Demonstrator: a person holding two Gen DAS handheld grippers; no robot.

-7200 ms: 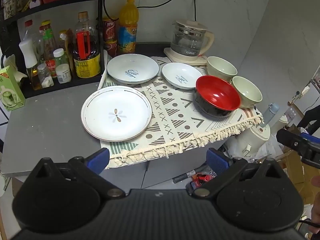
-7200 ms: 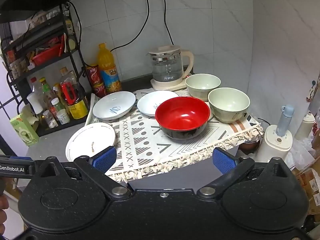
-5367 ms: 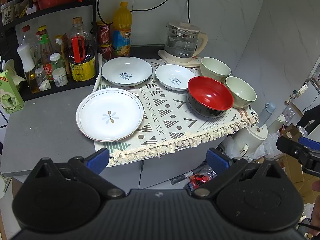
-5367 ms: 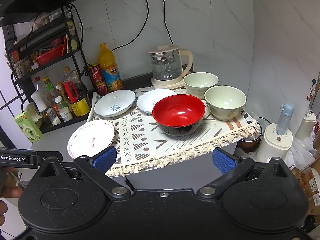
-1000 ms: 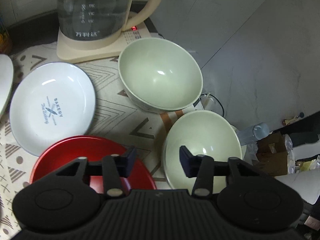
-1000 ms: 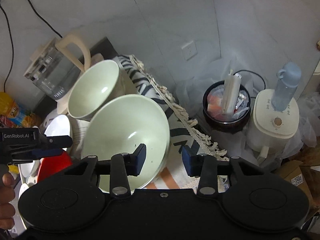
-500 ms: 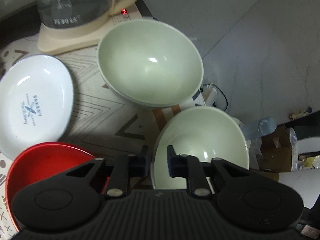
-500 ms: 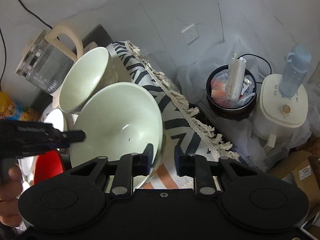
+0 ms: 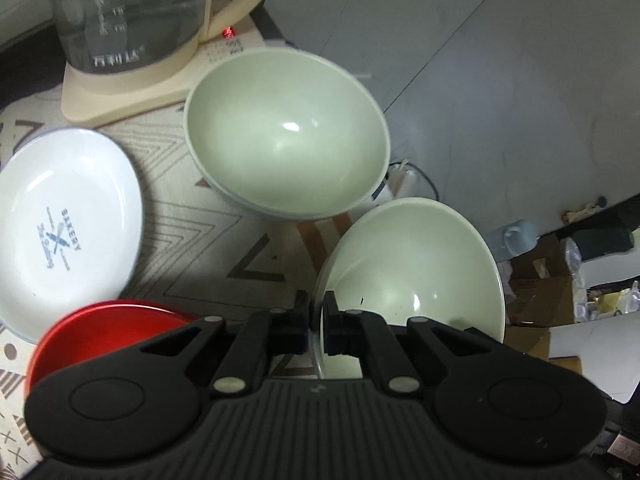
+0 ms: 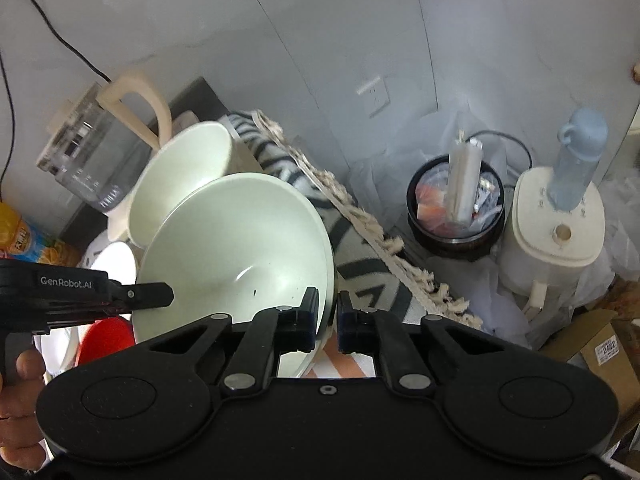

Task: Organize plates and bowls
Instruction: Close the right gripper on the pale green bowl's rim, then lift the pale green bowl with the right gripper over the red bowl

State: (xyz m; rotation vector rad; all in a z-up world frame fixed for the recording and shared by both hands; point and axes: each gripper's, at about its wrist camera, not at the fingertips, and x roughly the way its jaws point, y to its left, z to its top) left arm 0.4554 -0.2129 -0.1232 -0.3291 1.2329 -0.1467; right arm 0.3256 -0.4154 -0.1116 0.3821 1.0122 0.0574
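Both grippers pinch the rim of the same pale green bowl (image 9: pixel 416 276), at the mat's right front corner. My left gripper (image 9: pixel 317 320) is shut on its left rim. My right gripper (image 10: pixel 329 320) is shut on its right rim, where the bowl (image 10: pixel 240 240) looks tilted. The left gripper (image 10: pixel 160 294) shows at the bowl's far side in the right wrist view. A second pale green bowl (image 9: pixel 286 156) stands just behind it. A red bowl (image 9: pixel 100 328) and a small white "Bakery" plate (image 9: pixel 64 228) lie to the left.
A glass kettle (image 9: pixel 132 12) on a cream base stands behind the bowls. The patterned mat (image 9: pixel 224 248) ends in a fringe (image 10: pixel 360 220) at the table edge. On the floor to the right are a bin (image 10: pixel 456 208), a white appliance with a blue bottle (image 10: pixel 560 216) and cardboard boxes (image 10: pixel 600 344).
Both grippers have moved in from open and closed their jaws on opposite rims of the near green bowl. The bowl now looks tilted or slightly raised.
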